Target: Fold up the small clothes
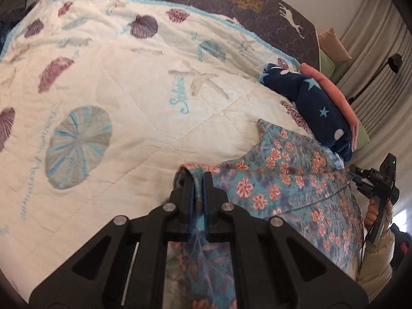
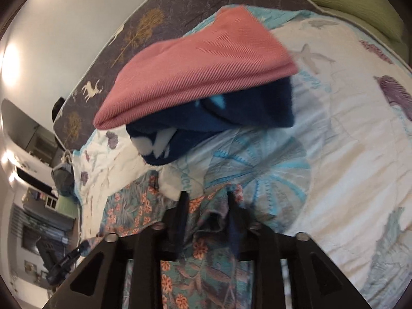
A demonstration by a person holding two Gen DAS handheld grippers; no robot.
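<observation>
A teal floral garment (image 1: 288, 180) with orange flowers hangs between my two grippers over the white seashell quilt (image 1: 116, 90). My left gripper (image 1: 198, 177) is shut on one bunched edge of it. My right gripper (image 2: 206, 198) has its jaws a little apart, with the floral garment (image 2: 200, 265) bunched between them; the right gripper also shows at the right edge of the left wrist view (image 1: 376, 180). A folded pink garment (image 2: 200, 61) lies on top of a folded navy star-print garment (image 2: 213, 121) just beyond the right gripper.
The quilt (image 2: 347, 154) lies on a purple bedspread (image 1: 257, 0) with deer and trees. Green pillows (image 2: 360, 5) sit at the bed's end. Curtains (image 1: 381, 59) and a floor lamp (image 1: 394, 61) stand past the bed. A dark bundle (image 2: 63, 177) lies at the quilt's far edge.
</observation>
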